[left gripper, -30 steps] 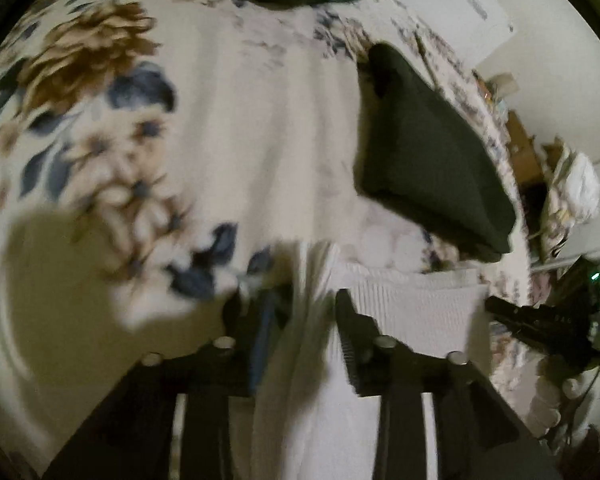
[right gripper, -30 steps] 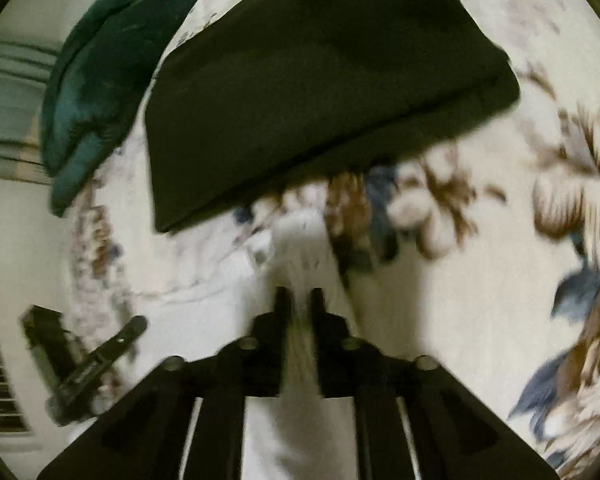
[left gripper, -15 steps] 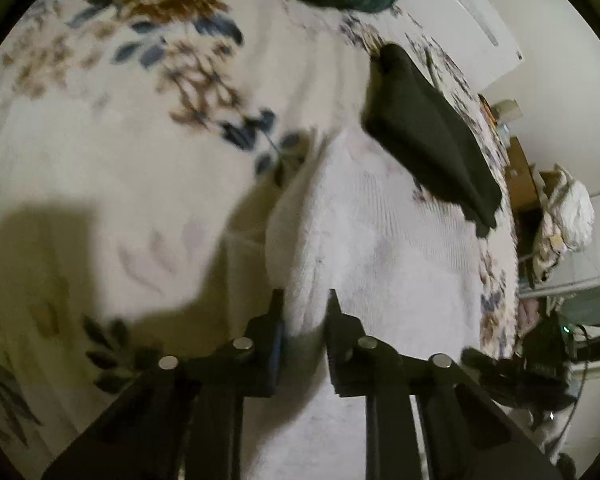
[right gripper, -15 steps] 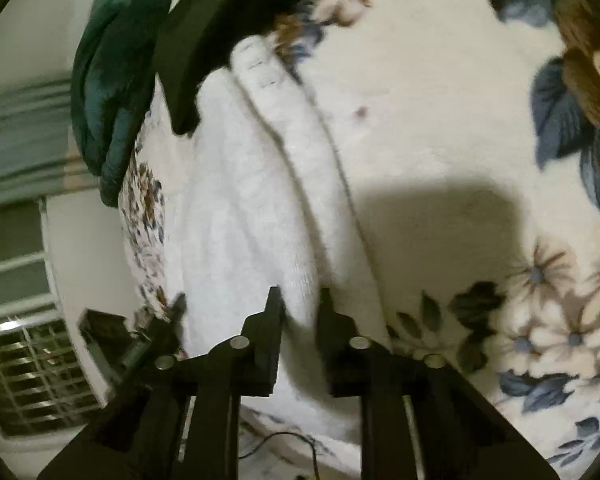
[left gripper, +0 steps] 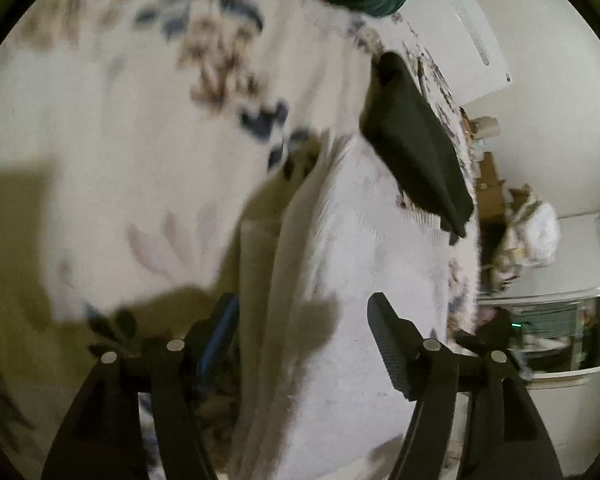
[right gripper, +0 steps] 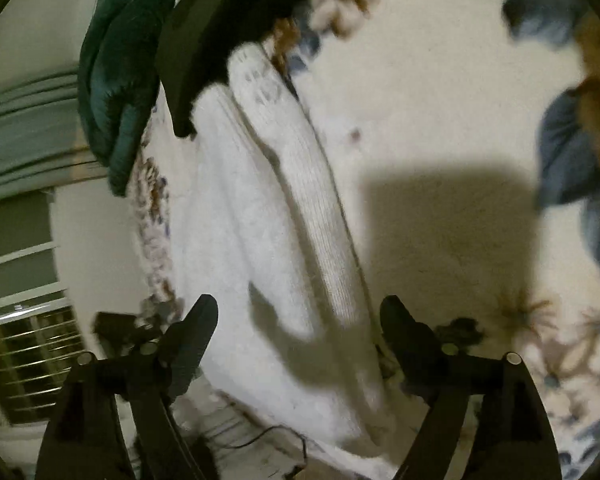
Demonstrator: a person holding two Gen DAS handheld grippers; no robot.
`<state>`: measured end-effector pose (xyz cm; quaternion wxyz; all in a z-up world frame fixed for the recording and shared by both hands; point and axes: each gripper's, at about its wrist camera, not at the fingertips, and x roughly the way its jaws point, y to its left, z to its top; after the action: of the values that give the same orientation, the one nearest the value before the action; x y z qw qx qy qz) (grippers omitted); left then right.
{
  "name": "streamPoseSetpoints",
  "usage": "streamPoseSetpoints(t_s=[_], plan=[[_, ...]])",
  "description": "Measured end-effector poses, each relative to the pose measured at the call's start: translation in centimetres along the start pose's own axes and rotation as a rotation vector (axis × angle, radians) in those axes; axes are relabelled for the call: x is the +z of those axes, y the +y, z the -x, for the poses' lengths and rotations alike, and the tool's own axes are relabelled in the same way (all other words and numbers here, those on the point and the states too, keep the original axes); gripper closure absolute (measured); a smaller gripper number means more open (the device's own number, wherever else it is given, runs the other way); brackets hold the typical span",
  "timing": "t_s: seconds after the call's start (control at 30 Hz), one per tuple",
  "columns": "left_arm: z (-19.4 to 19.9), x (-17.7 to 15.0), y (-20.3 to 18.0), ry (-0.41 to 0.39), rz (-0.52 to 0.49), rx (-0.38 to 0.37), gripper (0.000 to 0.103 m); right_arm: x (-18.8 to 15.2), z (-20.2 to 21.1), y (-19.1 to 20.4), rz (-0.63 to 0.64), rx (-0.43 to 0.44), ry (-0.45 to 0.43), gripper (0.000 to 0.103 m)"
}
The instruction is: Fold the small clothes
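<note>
Both hand-held grippers point(left gripper: 302, 318) point(right gripper: 298, 320) gape over white garment point(right gripper: 268, 216).

A: Ahead of the left tongs point(left gripper: 302, 312), the bedspread's point(left gripper: 100, 140) floral print smears with motion blur; the flowers can't be made out.

B: The white knit garment point(right gripper: 260, 216) runs under the right tongs point(right gripper: 298, 312) and its near end leaves the frame. The dark folded cloth point(right gripper: 220, 12) beyond is cropped at the top edge.
</note>
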<state>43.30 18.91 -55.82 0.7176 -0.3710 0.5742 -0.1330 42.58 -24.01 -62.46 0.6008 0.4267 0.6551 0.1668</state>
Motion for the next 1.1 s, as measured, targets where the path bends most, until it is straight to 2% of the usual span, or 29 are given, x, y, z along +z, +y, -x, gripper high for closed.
streamPoseSetpoints(t_s=[0.07, 0.17, 0.23, 0.33, 0.37, 0.4, 0.43, 0.47, 0.5, 0.57, 0.7, 0.83, 0.93, 1.1], plan=[[-1.4, -0.2, 1.0, 0.041, 0.031, -0.010, 0.039, 0.3, -1.9, -0.9, -0.006, 0.027, 0.062, 0.018], [-2.7, -0.2, 1.7, 0.058, 0.062, -0.076, 0.035, 0.5, -4.7, -1.3, 0.018, 0.062, 0.140, 0.017], [-3.6, 0.0, 1.6, 0.065, 0.074, -0.109, 0.033, 0.8, -6.0, -1.1, 0.036, 0.074, 0.163, 0.013], [-4.7, 0.2, 1.4, 0.067, 0.087, -0.143, 0.033, 1.2, -7.6, -0.5, 0.030, 0.103, 0.186, 0.013], [-4.8, 0.2, 1.1, 0.064, 0.080, -0.144, 0.033, 1.2, -8.0, -0.2, 0.031, 0.107, 0.187, 0.013], [-4.8, 0.3, 0.5, 0.058, 0.062, -0.135, 0.041, 1.3, -8.5, 0.2, 0.040, 0.097, 0.184, 0.014], [-4.6, 0.4, -0.3, 0.050, 0.029, -0.126, 0.053, 1.2, -9.2, 0.9, 0.052, 0.079, 0.176, 0.025], [-4.4, 0.4, -1.0, 0.045, 0.005, -0.109, 0.062, 1.1, -9.6, 1.2, 0.068, 0.066, 0.172, 0.042], [-3.9, 0.4, -1.8, 0.026, -0.029, -0.081, 0.068, 0.9, -9.8, 1.6, 0.087, 0.043, 0.169, 0.049], [-2.9, 0.4, -3.1, -0.002, -0.071, -0.056, 0.073, 0.7, -9.6, 2.1, 0.090, 0.037, 0.141, 0.061], [-1.5, 0.2, -5.1, -0.035, -0.118, -0.030, 0.076, -0.4, -7.7, 3.7, 0.127, 0.011, 0.086, 0.066], [0.6, 0.8, -7.6, -0.065, -0.155, -0.055, 0.076, -0.7, -3.8, 6.5, 0.173, 0.028, 0.024, 0.068], [2.1, 2.3, -10.4, -0.098, -0.183, -0.085, 0.076, 0.0, 0.6, 8.5, 0.203, 0.061, -0.019, 0.068], [3.7, 6.5, -15.9, -0.160, -0.235, -0.129, 0.076, 1.6, 6.9, 14.3, 0.286, 0.086, -0.103, 0.068]])
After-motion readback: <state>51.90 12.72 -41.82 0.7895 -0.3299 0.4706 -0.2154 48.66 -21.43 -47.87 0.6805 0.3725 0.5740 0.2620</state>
